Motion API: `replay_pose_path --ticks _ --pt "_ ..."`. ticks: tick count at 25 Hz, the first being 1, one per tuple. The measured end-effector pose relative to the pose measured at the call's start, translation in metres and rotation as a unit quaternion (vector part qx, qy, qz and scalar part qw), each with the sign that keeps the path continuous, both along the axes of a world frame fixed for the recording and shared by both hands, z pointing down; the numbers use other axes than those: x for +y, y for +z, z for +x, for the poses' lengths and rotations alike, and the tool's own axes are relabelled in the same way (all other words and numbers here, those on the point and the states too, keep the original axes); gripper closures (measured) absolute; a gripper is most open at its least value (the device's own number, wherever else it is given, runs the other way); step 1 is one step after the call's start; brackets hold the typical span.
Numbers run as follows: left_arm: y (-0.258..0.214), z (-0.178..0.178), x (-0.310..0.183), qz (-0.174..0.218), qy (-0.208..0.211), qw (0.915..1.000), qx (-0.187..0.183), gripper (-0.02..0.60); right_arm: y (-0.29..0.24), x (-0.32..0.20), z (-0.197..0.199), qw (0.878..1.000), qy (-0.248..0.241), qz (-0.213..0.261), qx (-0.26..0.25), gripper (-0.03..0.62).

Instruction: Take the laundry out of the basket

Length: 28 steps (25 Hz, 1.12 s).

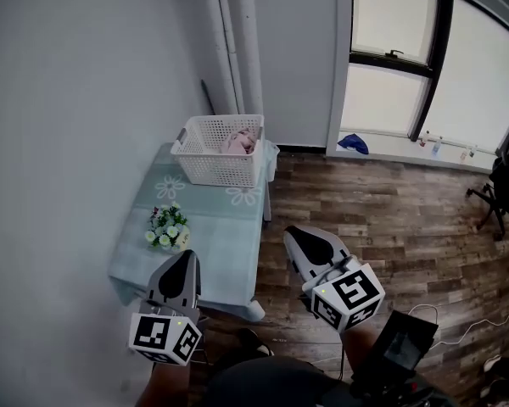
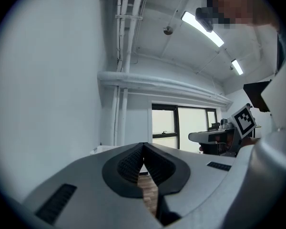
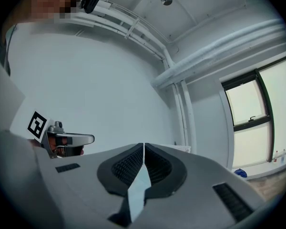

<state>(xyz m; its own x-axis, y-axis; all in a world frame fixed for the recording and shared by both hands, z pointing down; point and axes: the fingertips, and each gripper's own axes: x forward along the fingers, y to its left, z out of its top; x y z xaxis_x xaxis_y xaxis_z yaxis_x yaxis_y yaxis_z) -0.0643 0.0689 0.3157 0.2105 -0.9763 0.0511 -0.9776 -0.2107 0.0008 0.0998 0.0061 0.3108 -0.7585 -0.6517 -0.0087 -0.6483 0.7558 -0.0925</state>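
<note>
Plainly, the pink laundry (image 1: 238,141) sits inside the white basket (image 1: 218,164) at the desk's (image 1: 220,227) far end. A bunch of flowers (image 1: 167,227) lies on the desk, nearer than the basket. The left claw (image 1: 189,255) and right claw (image 1: 293,231) hang well short of the basket, jaws together, gripping nothing.

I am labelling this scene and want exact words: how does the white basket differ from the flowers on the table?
The basket is white with lattice walls; the flowers are white, pink and green. The basket is much the larger. The basket stands at the far end of the table, the flowers nearer the person, by its left edge. The basket holds pinkish laundry; the flowers hold nothing. Both rest on the pale green table.
</note>
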Motion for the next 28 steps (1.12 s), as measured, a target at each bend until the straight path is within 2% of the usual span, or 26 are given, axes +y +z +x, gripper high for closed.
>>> replay_pose_path --ticks 7,11,16,20,23,28 --pt "-0.004 -0.053 -0.052 -0.001 -0.007 1.0000 0.007 0.574 -0.003 -0.061 -0.056 1.000 -0.007 0.001 0.012 0.576" --pt "-0.008 -0.075 -0.073 0.009 -0.008 0.9996 0.024 0.574 -0.010 -0.085 -0.081 1.000 -0.013 0.010 0.019 0.576" --pt "-0.007 -0.083 -0.103 0.010 -0.014 0.9986 0.051 0.574 -0.021 -0.117 -0.102 0.999 -0.025 0.012 0.033 0.576" --pt "-0.001 -0.088 -0.133 0.007 -0.023 0.9982 0.056 0.574 -0.032 -0.148 -0.113 0.998 -0.049 0.022 0.034 0.576" --pt "0.005 -0.088 -0.163 -0.005 -0.042 0.9974 0.058 0.574 -0.037 -0.183 -0.117 0.997 -0.066 0.030 0.034 0.576" --pt "0.006 -0.088 -0.209 -0.027 -0.087 0.9950 0.041 0.574 -0.040 -0.248 -0.129 0.992 -0.118 0.031 0.039 0.574"
